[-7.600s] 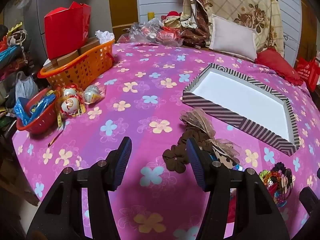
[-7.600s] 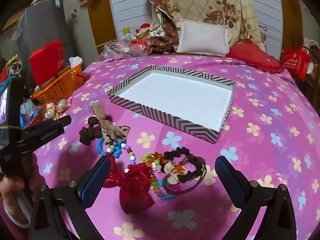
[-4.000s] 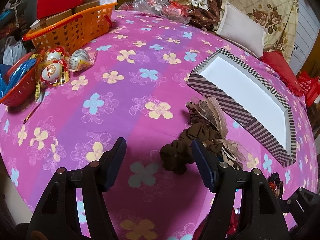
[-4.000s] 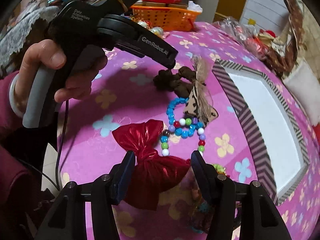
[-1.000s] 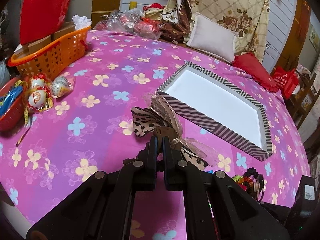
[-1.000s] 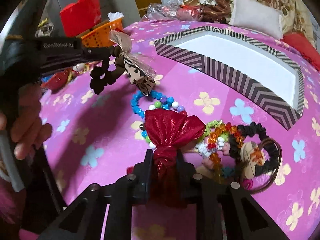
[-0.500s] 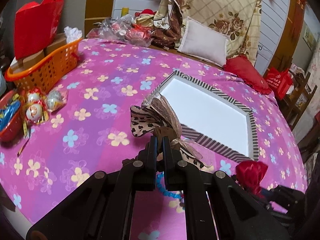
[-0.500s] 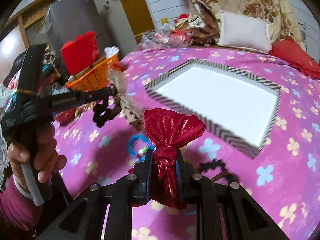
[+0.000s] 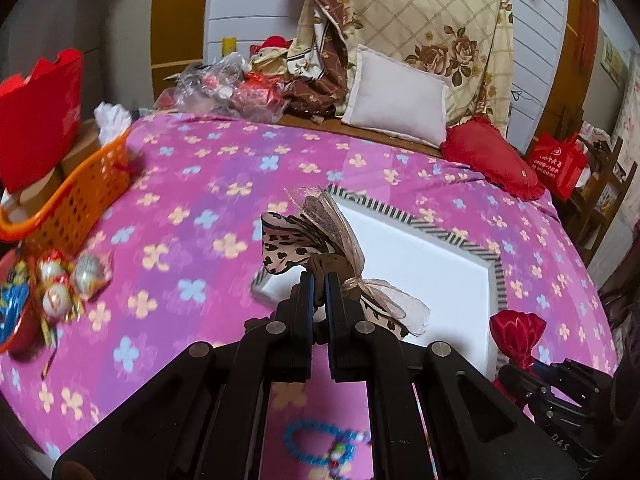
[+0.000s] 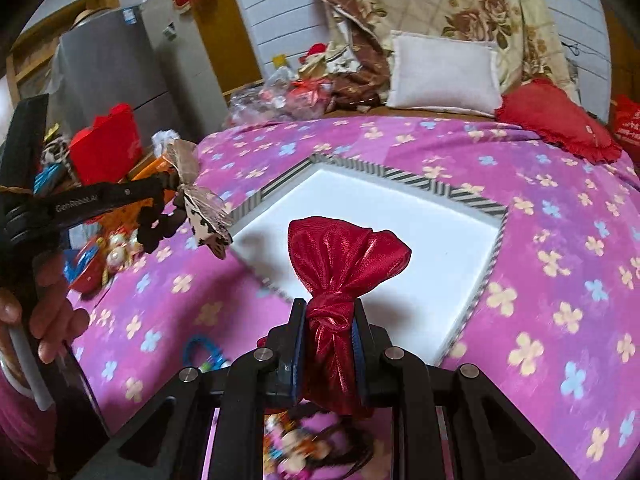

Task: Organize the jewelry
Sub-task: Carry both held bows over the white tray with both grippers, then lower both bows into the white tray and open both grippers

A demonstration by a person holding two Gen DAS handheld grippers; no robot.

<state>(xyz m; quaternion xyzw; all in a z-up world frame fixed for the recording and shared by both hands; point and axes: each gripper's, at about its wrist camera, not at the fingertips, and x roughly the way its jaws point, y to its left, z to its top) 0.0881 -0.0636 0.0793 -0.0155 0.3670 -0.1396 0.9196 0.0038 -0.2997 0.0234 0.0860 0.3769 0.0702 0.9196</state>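
Your left tool (image 9: 316, 280) is clamping the brown scrunchie with the leopard-print bow (image 9: 320, 248), holding it in the air above the near corner of the striped tray (image 9: 472, 246). Your right tool (image 10: 330, 320) is pinching the knot of the red satin bow (image 10: 344, 260), lifted over the tray's white floor. The tray is sitting on the pink flowered bedspread (image 10: 560, 240). A blue bead bracelet (image 9: 310, 442) is lying on the bedspread below your left tool, though it is blurred. More hair ties, seemingly, are lying under your right tool.

Left tool (image 9: 319, 286) grips leopard-print bow (image 9: 316, 246) above tray (image 9: 494, 276).
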